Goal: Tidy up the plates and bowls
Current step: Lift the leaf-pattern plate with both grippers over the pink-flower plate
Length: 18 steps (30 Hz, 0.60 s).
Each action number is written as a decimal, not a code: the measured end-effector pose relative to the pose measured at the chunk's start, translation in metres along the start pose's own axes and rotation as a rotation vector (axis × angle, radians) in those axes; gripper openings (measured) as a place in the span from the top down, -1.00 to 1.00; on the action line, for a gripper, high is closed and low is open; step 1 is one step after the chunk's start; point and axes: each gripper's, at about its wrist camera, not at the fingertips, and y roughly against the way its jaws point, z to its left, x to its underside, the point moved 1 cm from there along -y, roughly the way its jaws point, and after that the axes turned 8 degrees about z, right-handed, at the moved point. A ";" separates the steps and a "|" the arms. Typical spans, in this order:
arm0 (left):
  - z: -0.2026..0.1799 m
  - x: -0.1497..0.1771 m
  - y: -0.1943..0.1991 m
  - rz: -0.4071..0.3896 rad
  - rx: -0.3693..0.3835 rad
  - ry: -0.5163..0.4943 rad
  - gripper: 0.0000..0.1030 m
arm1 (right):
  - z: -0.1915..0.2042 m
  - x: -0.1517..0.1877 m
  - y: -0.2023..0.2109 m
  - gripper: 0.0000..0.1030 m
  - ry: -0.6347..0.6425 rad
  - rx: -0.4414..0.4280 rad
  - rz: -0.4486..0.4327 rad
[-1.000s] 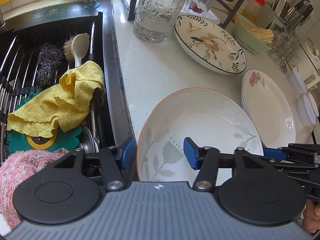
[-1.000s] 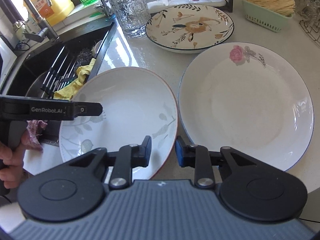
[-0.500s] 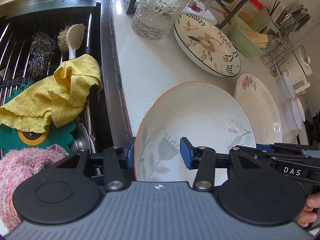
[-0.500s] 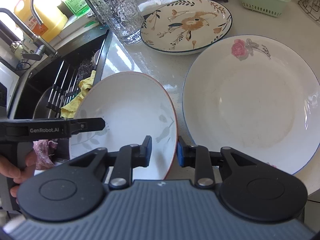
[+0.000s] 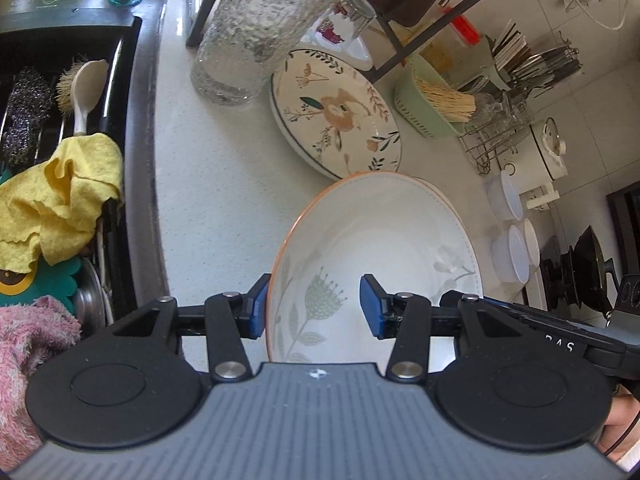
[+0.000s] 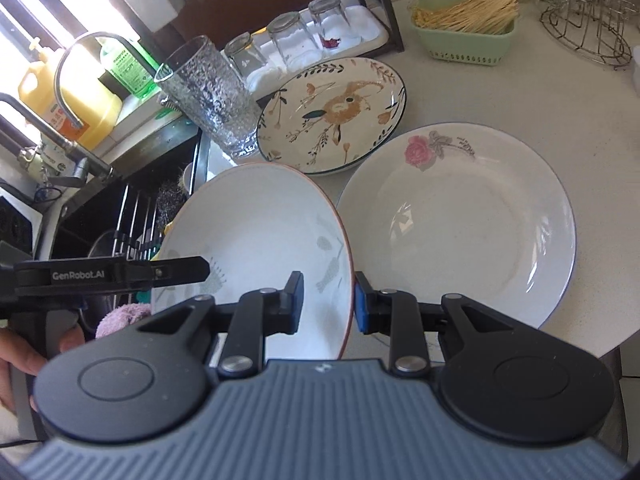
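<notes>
While both grippers clamp opposite edges, the leaf-patterned plate hangs tilted above the counter.

The right gripper pinches the plate's right rim; the left gripper grips its left rim. Just right of the right gripper lies the rose plate; ahead sits the floral plate, with a glass to its left.

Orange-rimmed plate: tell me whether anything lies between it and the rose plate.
Nothing visible does. The orange-rimmed plate, gripped at its rim by the right gripper, hangs right beside the rose plate, whose surface is bare.
</notes>
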 end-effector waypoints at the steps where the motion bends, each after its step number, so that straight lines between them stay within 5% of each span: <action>1: -0.005 -0.002 -0.001 0.004 0.007 0.003 0.01 | -0.004 -0.002 0.003 0.43 -0.008 -0.001 -0.008; 8: -0.048 -0.011 -0.016 0.031 -0.010 -0.045 0.00 | -0.037 -0.011 0.018 0.43 -0.079 0.015 -0.056; 18: -0.097 -0.026 -0.060 0.058 -0.038 -0.073 0.00 | -0.101 -0.024 0.015 0.43 -0.069 0.003 -0.017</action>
